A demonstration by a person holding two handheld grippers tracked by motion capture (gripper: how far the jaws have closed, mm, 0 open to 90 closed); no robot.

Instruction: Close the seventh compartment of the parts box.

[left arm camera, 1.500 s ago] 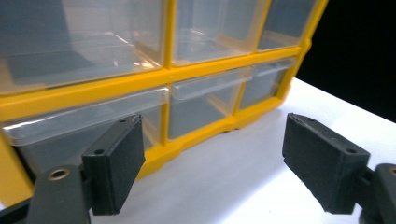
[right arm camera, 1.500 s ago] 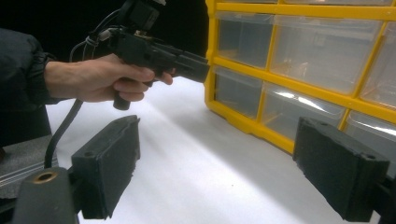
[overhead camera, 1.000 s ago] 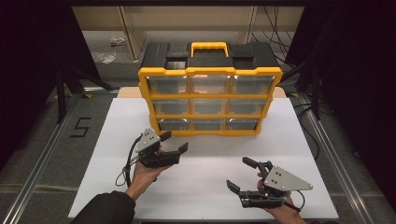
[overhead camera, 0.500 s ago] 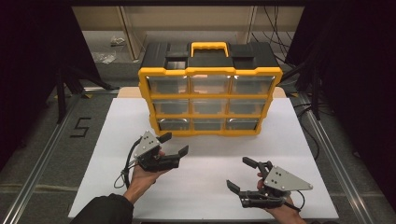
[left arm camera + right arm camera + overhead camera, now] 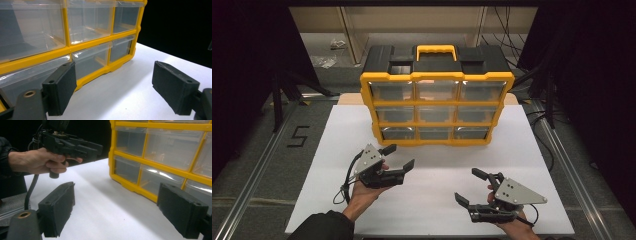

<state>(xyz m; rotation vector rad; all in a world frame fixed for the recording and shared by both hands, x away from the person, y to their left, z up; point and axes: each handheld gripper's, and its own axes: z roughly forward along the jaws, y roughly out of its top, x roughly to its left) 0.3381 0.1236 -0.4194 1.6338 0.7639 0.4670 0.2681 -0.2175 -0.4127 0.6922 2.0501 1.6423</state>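
A yellow and black drawer organizer [image 5: 437, 100] with clear drawers and a yellow handle stands at the back of the white table [image 5: 432, 200]. My left gripper [image 5: 401, 156] is held open in front of its lower left drawers, a short way off. The left gripper view looks along the drawer organizer [image 5: 75, 42] from close by, and my left gripper [image 5: 113, 90] has nothing between its pads. My right gripper [image 5: 469, 186] is open near the front right edge, pointing left. In the right gripper view my right gripper [image 5: 122, 212] is empty, with the drawer organizer [image 5: 160, 152] beyond.
The person's left hand [image 5: 42, 161] with the other gripper shows at the upper left of the right gripper view. A grey floor with metal rails [image 5: 259, 165] surrounds the table. A number 5 [image 5: 298, 136] is marked on the floor at left.
The left gripper has edged slightly forward toward the organizer. The right gripper has barely moved.
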